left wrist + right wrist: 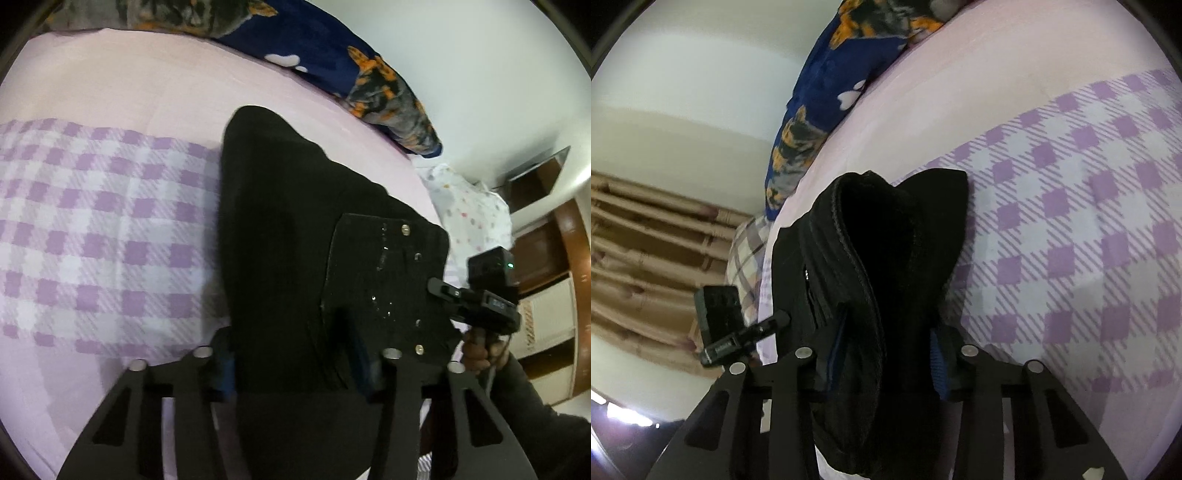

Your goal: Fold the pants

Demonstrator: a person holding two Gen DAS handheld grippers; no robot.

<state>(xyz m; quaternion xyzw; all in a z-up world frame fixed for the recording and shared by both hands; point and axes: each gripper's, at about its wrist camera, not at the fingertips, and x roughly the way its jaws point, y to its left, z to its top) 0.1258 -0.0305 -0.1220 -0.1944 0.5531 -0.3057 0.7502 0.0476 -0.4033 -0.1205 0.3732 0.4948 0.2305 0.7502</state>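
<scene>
**Desk:** What does the left wrist view show?

**Photographer:** Black pants (295,221) held up over a bed (147,81) with a pink sheet. The left gripper (295,354) has a bunch of the cloth between its fingers (223,365), which stand on either side of the bunch and grasp it. A back pocket (384,280) with metal studs faces the camera. At the right edge is the right gripper (439,288), with the person's hand (476,350) on its handle.

**Desk:** And the right wrist view?

**Photographer:** The same pants (886,258), folded over and hanging in front of the lens. The right gripper (886,362) is clamped on a thick fold, blue pads (938,369) against the cloth on both sides. The left gripper (772,325) reaches the pants' edge at left; whether it touches is hard to tell there.

**Desk:** Surroundings?

**Photographer:** A purple checked blanket (92,229) lies on the sheet just beside the pants. A navy blanket (332,55) with orange print runs along the bed's far edge, against a white wall (480,74). Tan curtains (646,251) show in the right view.
</scene>
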